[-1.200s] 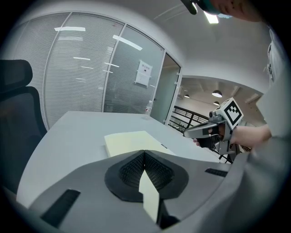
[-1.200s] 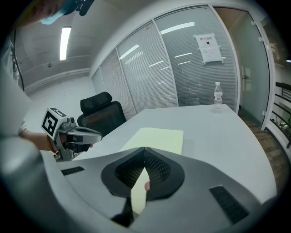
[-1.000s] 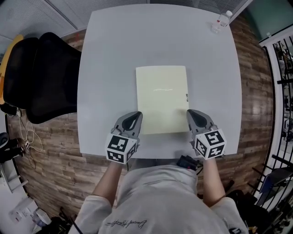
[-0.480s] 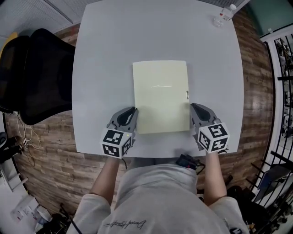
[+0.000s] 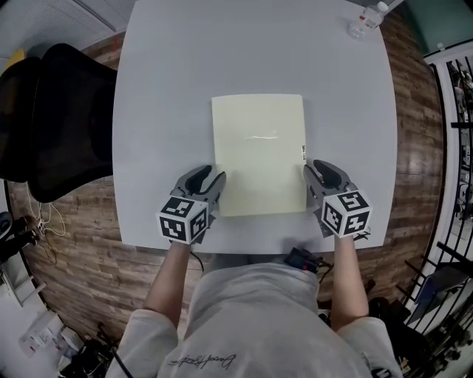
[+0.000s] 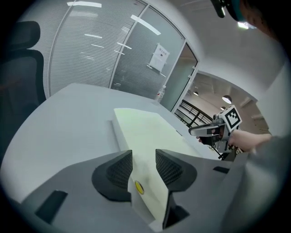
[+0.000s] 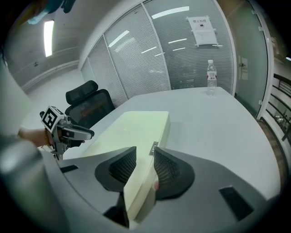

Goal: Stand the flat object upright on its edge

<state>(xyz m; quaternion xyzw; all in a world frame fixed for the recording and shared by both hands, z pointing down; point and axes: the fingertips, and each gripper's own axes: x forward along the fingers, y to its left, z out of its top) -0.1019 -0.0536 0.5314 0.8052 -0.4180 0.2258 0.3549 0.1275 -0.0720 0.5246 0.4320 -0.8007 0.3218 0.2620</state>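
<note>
a pale yellow flat rectangular slab [image 5: 259, 151] lies flat on the light grey worktop [image 5: 170, 88], its long sides running away from the person and its near short edge close to the worktop's front rim. a small dark label [image 5: 303, 153] sits on its right long edge.

the left tool [image 5: 209, 184] is at the slab's near left corner, angled downward. in the left gripper view its two dark ribbed pads stand apart with the slab's left edge running up between them; the jaws have just been opening, and the pads do not press on the slab. a small yellow round dot [image 6: 138, 187] shows on the slab's side face low between the jaws.

the right tool [image 5: 316, 171] is at the slab's right long edge, near the front corner, also angled downward. in the right gripper view its jaws stand apart astride that edge, just short of the label; they too have just been opening, and no grip on the slab shows.

a clear plastic bottle [image 5: 367, 18] stands upright at the far right corner of the worktop, well apart from the slab. a black office chair [image 5: 52, 118] stands on the wood-pattern floor [image 5: 74, 244] beside the worktop's left side.
</note>
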